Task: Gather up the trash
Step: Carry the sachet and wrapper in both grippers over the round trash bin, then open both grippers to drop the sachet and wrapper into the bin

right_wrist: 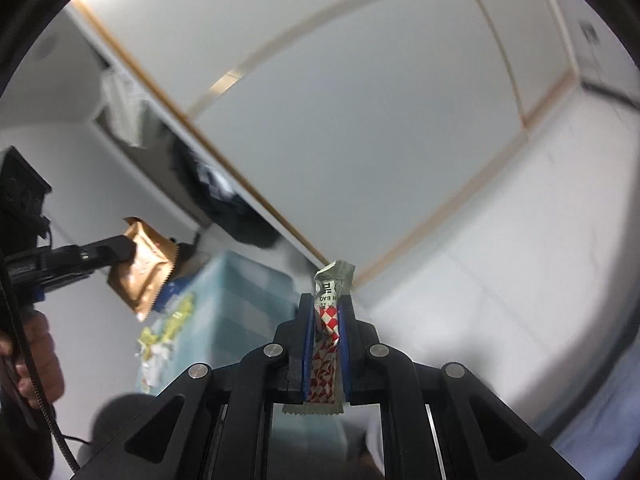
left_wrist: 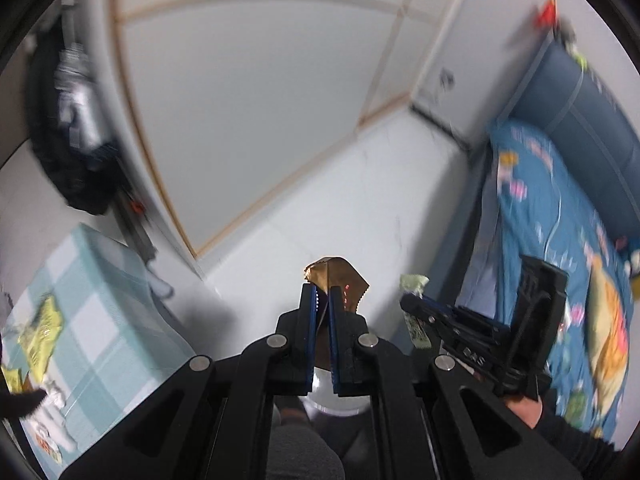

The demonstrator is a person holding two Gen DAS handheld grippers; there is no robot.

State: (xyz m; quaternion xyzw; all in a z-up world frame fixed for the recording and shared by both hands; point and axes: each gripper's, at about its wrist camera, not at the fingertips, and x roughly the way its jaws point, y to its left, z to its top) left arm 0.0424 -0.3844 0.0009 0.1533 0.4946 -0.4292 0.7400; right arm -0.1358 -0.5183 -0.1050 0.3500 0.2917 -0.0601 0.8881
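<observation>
The bronze wrapper (right_wrist: 146, 270) is glossy foil with a serrated edge. The checkered wrapper (right_wrist: 327, 334) looks like crinkled plastic film. The bedsheet (left_wrist: 560, 248) is matt printed cloth.

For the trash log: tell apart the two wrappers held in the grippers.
The gold wrapper is plain, shiny and squarish; the checked wrapper is a narrow strip, red-and-white with print. The left gripper holds the gold one, the right gripper the checked one. Both are pinched between shut fingers.

A pale room in motion blur: white wardrobe doors (left_wrist: 248, 120) edged in light wood trim fill the back wall, dark clothing (left_wrist: 76, 148) hanging to their left. A bed (left_wrist: 560, 208) with a blue cartoon-print sheet and navy headboard (left_wrist: 592, 116) lies right; a teal-checked tabletop (left_wrist: 104, 304) stands left.
</observation>
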